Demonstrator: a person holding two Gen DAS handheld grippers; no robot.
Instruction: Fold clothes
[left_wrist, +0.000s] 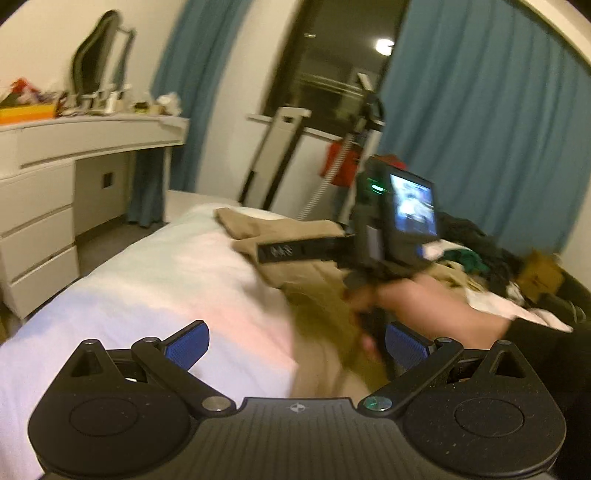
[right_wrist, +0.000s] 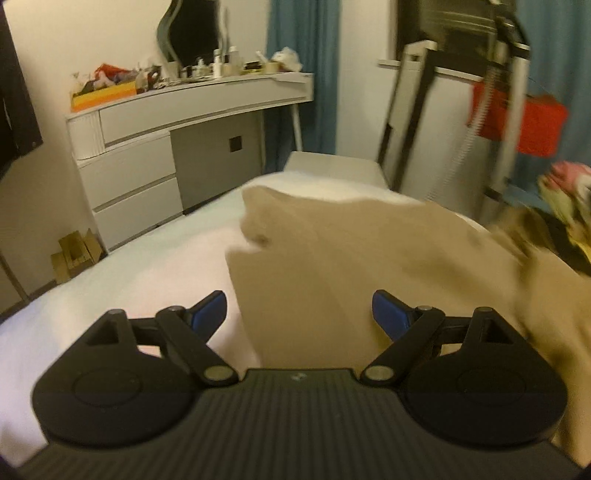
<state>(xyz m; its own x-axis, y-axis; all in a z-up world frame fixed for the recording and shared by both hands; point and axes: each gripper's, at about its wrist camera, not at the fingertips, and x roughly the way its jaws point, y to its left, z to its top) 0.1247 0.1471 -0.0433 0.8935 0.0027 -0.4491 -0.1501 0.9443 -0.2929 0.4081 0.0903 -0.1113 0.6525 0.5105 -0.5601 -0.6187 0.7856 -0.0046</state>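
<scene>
A beige garment (left_wrist: 317, 280) lies crumpled on the white bed (left_wrist: 155, 280); in the right wrist view it (right_wrist: 354, 258) fills the middle and right. My left gripper (left_wrist: 295, 345) is open and empty, low over the bed at the garment's near edge. My right gripper (right_wrist: 299, 312) is open with the garment's near edge between its blue pads (right_wrist: 388, 314), which do not close on it. The right gripper's body, with its lit screen (left_wrist: 413, 208), shows in the left wrist view, held in a hand (left_wrist: 424, 299) above the garment. Both views are motion-blurred.
A pile of mixed clothes (left_wrist: 491, 258) lies on the bed's right side. A white dressing table (right_wrist: 177, 122) with clutter and a mirror stands to the left. A folded treadmill (right_wrist: 454, 122), a red bag (right_wrist: 532, 125) and blue curtains (left_wrist: 491, 122) stand beyond the bed's far end.
</scene>
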